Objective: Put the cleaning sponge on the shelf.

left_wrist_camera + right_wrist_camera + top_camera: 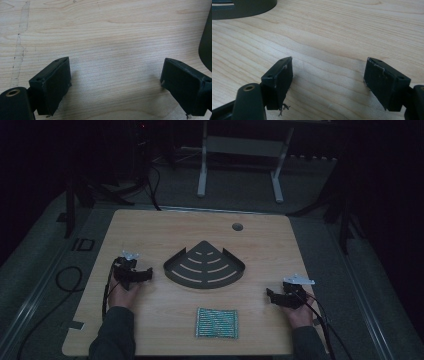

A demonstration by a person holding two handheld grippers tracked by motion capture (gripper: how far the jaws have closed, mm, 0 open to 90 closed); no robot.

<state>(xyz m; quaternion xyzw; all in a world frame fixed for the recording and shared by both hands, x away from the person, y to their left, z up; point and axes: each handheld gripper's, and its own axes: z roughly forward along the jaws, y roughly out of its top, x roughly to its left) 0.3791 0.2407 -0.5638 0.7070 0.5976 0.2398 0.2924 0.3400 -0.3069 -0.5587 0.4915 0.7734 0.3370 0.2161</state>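
A dark fan-shaped slotted rack (205, 265) lies flat in the middle of the wooden table (150, 227). Near the front edge lies a green-and-white patterned cloth (217, 323). My left gripper (142, 275) rests on the table just left of the rack, its jaws wide apart with bare wood between them (115, 75); the rack's edge (206, 47) shows at the right of the left gripper view. My right gripper (270, 296) rests at the table's right, right of the cloth, open over bare wood (328, 75); the rack's rim (242, 8) shows at top left there.
A round cable hole (237, 226) sits near the table's far edge. Cables (70, 280) trail off the table's left side and another by the right forearm. A white frame stand (240, 155) stands on the floor beyond the table.
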